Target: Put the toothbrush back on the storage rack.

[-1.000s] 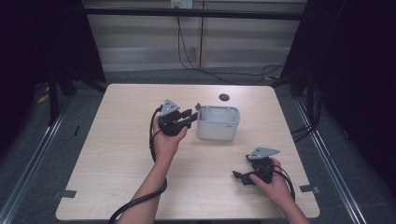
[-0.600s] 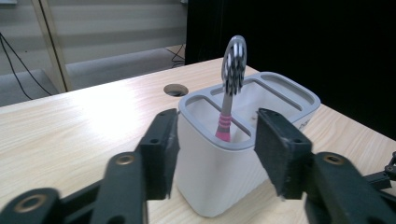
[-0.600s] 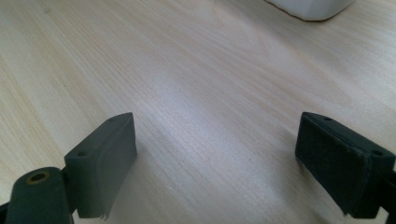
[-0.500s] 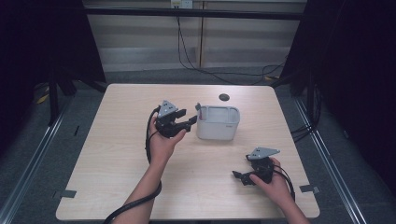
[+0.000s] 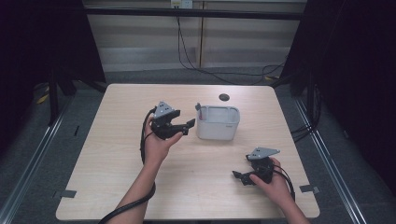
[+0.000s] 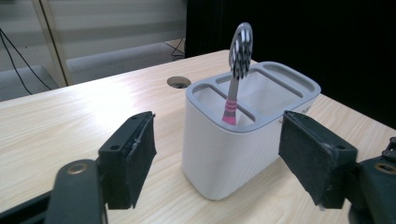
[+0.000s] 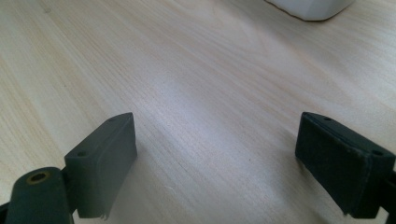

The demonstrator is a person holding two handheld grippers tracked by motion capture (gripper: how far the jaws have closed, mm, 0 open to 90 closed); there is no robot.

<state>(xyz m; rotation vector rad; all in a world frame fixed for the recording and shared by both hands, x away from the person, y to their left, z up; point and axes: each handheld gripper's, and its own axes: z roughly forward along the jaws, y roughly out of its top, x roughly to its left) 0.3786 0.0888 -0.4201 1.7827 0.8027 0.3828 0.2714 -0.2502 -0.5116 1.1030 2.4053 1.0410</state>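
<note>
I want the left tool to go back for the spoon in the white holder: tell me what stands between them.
Nothing visible does. The left tool has just been opening, with nothing between its jaws, and looks straight at the white holder. The slotted spoon stands handle-down in a narrow compartment, its head free above the rim.

Left gripper (image 5: pixel 187 125) raised, fingers just opened wide, right gripper (image 5: pixel 238 176) low, fingers apart

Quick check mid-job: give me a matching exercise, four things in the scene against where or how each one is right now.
1. left claw
2. right claw
3. slotted spoon
4. white caddy

a. stands in a narrow end compartment
b. open, low over bare table near the front edge
c. sits mid-table
d. open, jaws just widened, nothing between, beside the caddy

Pairs: 1-d, 2-b, 3-a, 4-c
</note>
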